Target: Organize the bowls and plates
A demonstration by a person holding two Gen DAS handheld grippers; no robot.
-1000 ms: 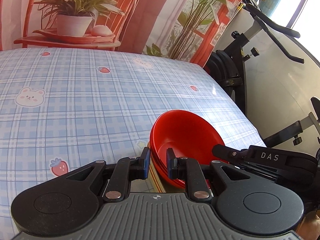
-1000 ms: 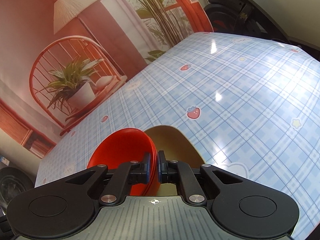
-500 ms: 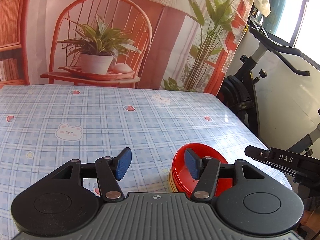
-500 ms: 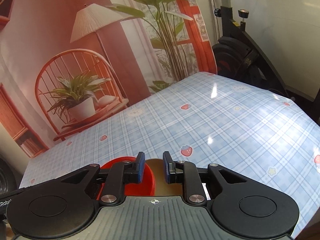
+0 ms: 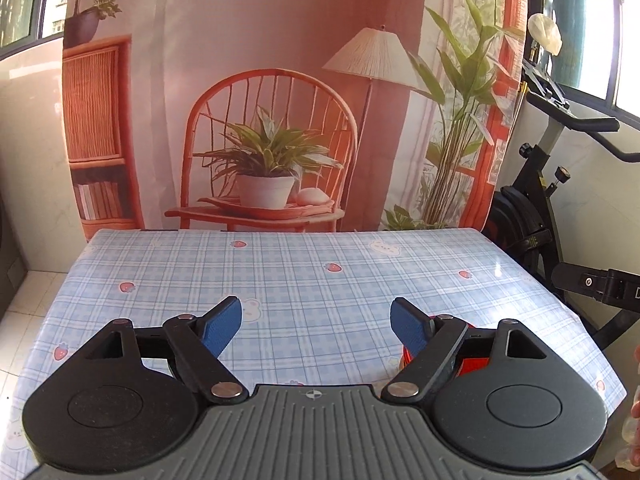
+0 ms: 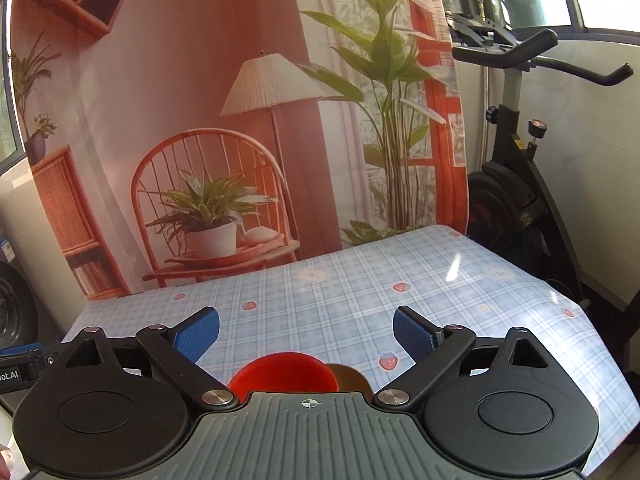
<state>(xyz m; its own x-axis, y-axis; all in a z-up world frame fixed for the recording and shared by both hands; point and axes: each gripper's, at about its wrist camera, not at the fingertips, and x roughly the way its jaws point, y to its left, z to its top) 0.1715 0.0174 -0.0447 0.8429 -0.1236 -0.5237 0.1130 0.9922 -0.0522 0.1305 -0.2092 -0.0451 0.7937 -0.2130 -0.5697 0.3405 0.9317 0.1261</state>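
Observation:
A stack of red bowls (image 6: 282, 372) sits near the front edge of the table, with a tan plate (image 6: 350, 376) under it. In the left wrist view the red bowls (image 5: 474, 363) show only as a sliver behind the right finger. My left gripper (image 5: 316, 326) is open and empty, raised above the table, left of the bowls. My right gripper (image 6: 306, 334) is open and empty, pulled back above and behind the stack.
The table has a blue plaid cloth (image 5: 320, 280) with strawberries and bears. A printed backdrop (image 5: 280, 120) hangs behind it. An exercise bike (image 6: 516, 184) stands at the right of the table. The other gripper's body (image 5: 600, 284) shows at the right edge.
Both grippers opened wide and let go of the bowl rim, then drew back and up from the stack. The views now look level across the table.

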